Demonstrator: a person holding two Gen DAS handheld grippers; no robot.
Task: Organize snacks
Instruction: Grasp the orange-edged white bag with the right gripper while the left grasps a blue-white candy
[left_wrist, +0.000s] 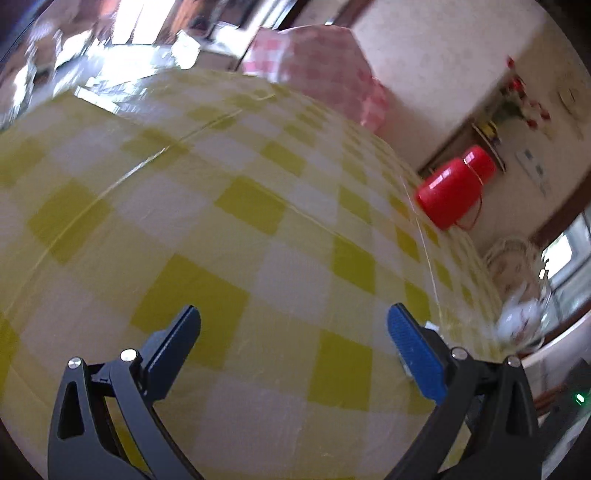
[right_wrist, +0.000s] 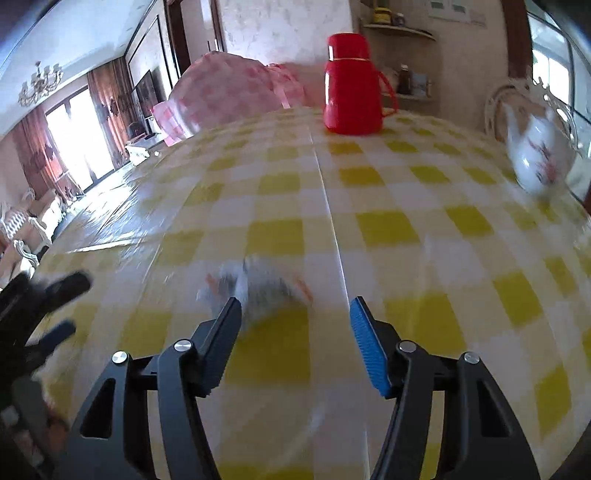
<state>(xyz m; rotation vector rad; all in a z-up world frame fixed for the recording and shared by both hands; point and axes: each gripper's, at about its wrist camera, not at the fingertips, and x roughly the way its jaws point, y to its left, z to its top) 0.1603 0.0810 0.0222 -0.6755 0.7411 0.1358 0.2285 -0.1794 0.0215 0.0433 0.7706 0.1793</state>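
1. Your right claw (right_wrist: 295, 306) stands part open, gripping nothing; the blurred snack packet (right_wrist: 255, 291) lies on the worktop (right_wrist: 424, 221) just ahead, by its left finger.
2. Your left claw (left_wrist: 293, 317) gapes empty.
3. You seem mid-approach: centre right's jaws over it.
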